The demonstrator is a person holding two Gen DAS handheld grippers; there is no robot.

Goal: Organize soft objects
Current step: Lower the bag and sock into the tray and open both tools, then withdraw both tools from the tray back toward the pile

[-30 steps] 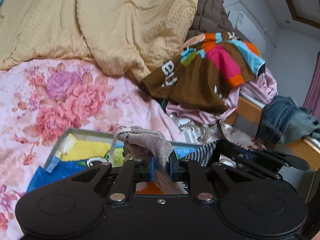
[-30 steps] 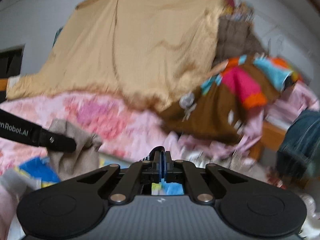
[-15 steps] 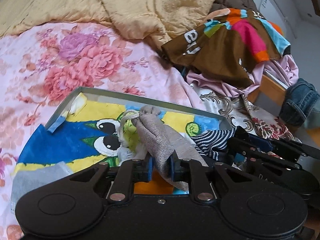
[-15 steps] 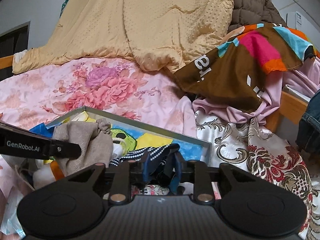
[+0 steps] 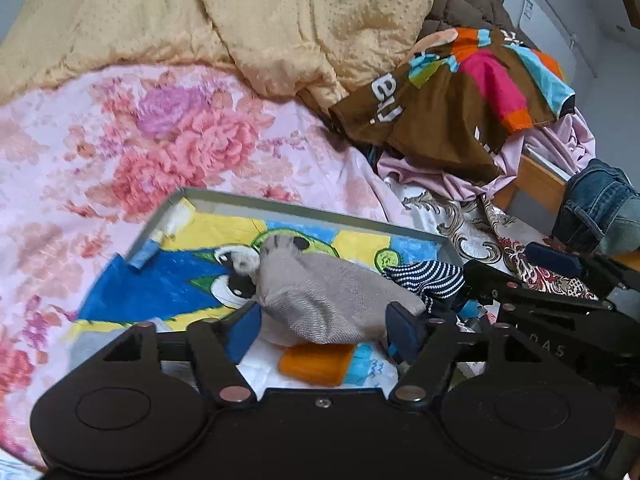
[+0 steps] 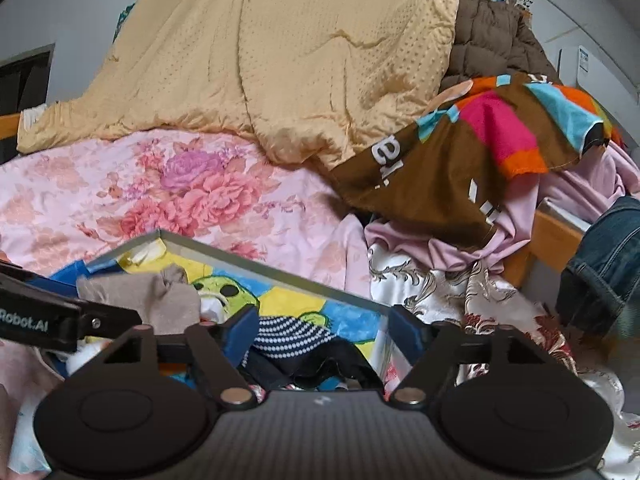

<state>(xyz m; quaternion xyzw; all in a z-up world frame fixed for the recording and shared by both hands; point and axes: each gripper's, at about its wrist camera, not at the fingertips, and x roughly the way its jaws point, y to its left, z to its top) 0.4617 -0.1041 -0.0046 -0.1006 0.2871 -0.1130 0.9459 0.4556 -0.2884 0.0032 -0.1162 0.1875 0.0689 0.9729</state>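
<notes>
A grey-beige sock [image 5: 320,300] lies in a shallow cartoon-printed box [image 5: 304,208] on the bed, between the wide-open fingers of my left gripper [image 5: 326,326]. A navy white-striped sock [image 6: 292,336] lies in the same box [image 6: 280,272], between the open fingers of my right gripper [image 6: 324,328]. The grey sock [image 6: 160,300] also shows in the right wrist view, left of the striped sock. The striped sock [image 5: 424,276] shows in the left wrist view, right of the grey one. An orange item [image 5: 316,362] lies under the grey sock.
The box rests on a pink floral sheet [image 5: 140,140]. A beige quilt [image 6: 280,60] is piled behind. A brown multicolour garment [image 6: 460,160], pink cloth [image 6: 440,248] and jeans [image 6: 600,272] lie to the right by a wooden bed rail [image 6: 552,232].
Both grippers opened and let go of their socks. The grey sock and the striped sock dropped into the box. Both grippers lowered toward the box.
</notes>
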